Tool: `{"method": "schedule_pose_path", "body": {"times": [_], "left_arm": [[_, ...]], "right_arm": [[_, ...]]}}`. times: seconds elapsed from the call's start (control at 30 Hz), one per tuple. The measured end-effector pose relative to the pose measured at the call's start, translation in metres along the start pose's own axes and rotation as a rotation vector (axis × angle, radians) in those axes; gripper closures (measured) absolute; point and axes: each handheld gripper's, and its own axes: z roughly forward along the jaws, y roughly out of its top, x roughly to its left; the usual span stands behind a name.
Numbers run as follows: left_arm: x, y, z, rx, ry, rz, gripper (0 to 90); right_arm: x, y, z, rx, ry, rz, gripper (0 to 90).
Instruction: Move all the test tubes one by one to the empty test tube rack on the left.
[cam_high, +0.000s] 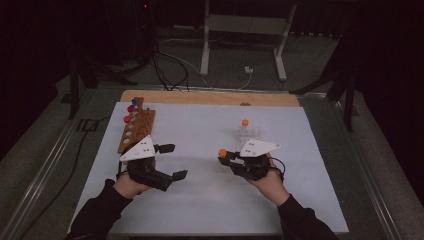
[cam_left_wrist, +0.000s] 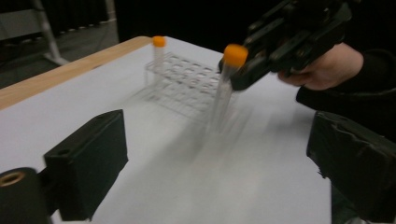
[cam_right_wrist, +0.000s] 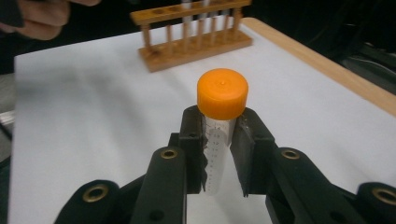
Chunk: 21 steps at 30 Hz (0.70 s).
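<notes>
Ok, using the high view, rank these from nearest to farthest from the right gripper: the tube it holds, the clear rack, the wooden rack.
1. Orange-capped tube, clamped in the right gripper itself.
2. Clear rack, just behind the gripper, with another orange-capped tube standing in it.
3. Wooden rack, across the table at its far left.

Both dark-sleeved forearms come in over the table's near edge, the left gripper (cam_high: 170, 161) held toward the left edge with its jaws spread wide apart, and the right gripper (cam_high: 223, 154) held right of centre, pointing left with its jaws clamped together.
</notes>
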Motion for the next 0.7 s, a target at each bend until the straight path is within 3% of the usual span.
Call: {"method": "schedule_pose_path", "body": {"times": [0.33,0.7], "left_arm": [[-0.011,0.014,0.025,0.003,-0.077,0.040,27.7],[-0.014,0.013,0.051,0.052,-0.076,0.066,56.7]], "right_arm": [[0.022,0.002,0.016,0.022,0.080,-0.029,74.6],[0.029,0.001,0.023,0.032,0.105,-0.036,74.5]]}}
